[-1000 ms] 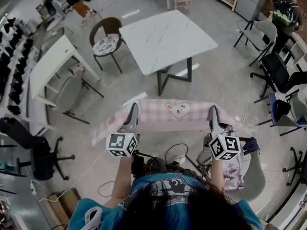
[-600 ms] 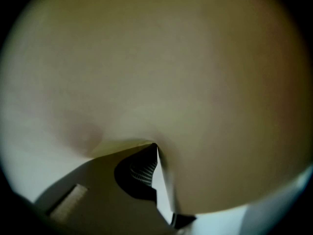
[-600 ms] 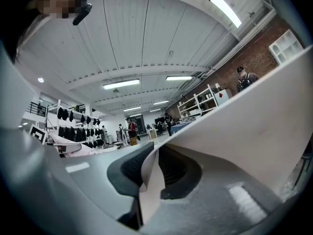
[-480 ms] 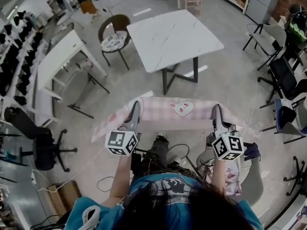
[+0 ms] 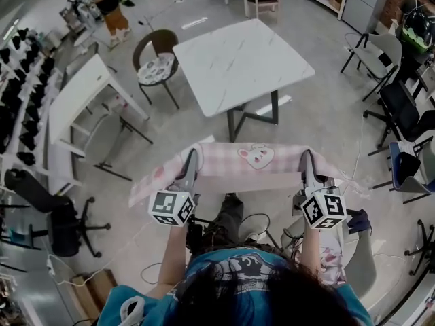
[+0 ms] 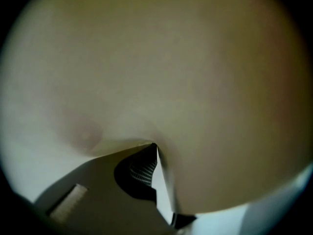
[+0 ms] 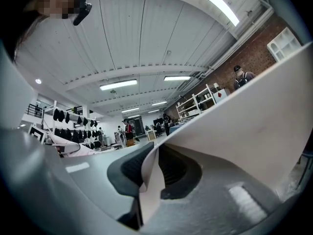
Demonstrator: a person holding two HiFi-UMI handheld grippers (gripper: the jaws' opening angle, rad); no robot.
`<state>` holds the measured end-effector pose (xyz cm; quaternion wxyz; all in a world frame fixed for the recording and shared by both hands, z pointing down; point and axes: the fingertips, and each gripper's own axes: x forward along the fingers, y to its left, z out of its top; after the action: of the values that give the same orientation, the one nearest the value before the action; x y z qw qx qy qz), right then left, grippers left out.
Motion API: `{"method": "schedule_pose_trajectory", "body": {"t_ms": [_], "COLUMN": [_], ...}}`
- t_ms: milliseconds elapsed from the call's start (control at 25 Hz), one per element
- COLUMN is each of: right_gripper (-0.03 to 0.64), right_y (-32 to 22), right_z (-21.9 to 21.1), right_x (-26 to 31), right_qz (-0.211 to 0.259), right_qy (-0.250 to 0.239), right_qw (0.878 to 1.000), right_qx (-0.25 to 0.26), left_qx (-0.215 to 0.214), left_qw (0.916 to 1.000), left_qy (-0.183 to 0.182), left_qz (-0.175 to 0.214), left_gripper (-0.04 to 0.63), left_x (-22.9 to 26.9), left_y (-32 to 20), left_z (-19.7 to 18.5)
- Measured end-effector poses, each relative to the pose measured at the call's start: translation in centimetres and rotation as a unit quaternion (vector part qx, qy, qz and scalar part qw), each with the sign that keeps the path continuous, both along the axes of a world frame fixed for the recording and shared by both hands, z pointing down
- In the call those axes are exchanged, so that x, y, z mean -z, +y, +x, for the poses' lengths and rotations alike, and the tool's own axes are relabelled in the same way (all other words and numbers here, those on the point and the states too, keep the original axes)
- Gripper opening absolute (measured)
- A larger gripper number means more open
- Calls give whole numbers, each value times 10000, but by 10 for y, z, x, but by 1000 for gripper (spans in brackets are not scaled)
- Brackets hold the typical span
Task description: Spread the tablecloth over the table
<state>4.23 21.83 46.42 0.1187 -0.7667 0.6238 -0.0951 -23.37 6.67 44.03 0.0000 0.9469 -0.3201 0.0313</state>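
Left gripper [image 5: 192, 153] and right gripper [image 5: 305, 157] pinch the pink checked fabric tablecloth [image 5: 228, 163] only at its edge, so a tug could slip it free.

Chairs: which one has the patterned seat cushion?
The round-backed brown chair at the marbled table's left side; no other chair shows such a cushion.

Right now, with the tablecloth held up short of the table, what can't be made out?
Left gripper view: the tablecloth covers nearly the whole lens, hiding the room.
Right gripper view: the tablecloth blocks the right side of the scene.
Head view: the table's far legs are hidden under its top, and the fingers' pinch on the cloth is too small to judge.
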Motion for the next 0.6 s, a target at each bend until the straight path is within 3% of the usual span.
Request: {"method": "schedule_pose_trajectory", "body": {"t_ms": [600], "right_gripper": [34], "right_y": [-148], "right_z": [27], "right_x": [29], "right_qz": [-48], "right_qy": [149], "right_qw": [9996], "right_qx": [-222], "left_qx": [-347], "left_qw": [9989], "left_qy": [292], "left_qz": [-129], "left_gripper": [46], "left_x": [18], "left_y": [-160], "left_z": [32]}}
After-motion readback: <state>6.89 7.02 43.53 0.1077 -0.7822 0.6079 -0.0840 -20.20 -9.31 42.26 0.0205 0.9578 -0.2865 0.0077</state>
